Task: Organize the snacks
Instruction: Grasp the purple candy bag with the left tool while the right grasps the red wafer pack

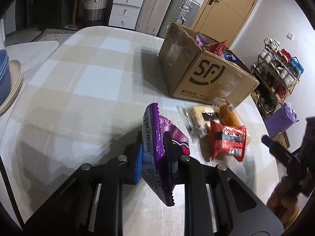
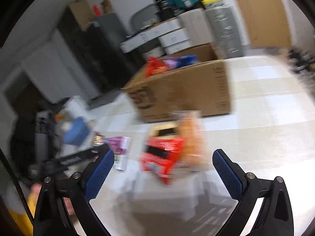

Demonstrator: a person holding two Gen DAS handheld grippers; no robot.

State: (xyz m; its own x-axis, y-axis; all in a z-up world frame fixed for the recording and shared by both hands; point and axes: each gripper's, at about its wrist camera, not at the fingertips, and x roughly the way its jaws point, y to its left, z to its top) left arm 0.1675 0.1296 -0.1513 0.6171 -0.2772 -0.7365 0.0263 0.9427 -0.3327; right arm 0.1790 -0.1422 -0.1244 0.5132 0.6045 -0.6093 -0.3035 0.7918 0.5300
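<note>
My left gripper [image 1: 152, 143] is shut on a purple snack packet [image 1: 157, 135], which stands on edge between its blue pads above the checked tablecloth [image 1: 78, 78]. To its right lie a red packet [image 1: 226, 143], an orange-filled clear packet [image 1: 228, 114] and a pale yellow packet [image 1: 200, 114]. Behind them stands an open cardboard box [image 1: 206, 74] with several snacks inside. In the blurred right wrist view, my right gripper [image 2: 163, 163] is open, its pads wide apart just short of the red packet [image 2: 163, 155] and the orange packet [image 2: 193, 137]. The box [image 2: 181, 90] is beyond. The purple packet [image 2: 120, 147] shows at the left.
Stacked plates and a blue bowl [image 1: 6, 78] sit at the table's left edge. Drawers, suitcases and a wooden door [image 1: 226, 5] line the back wall. A rack of cups [image 1: 279, 66] stands to the right of the table.
</note>
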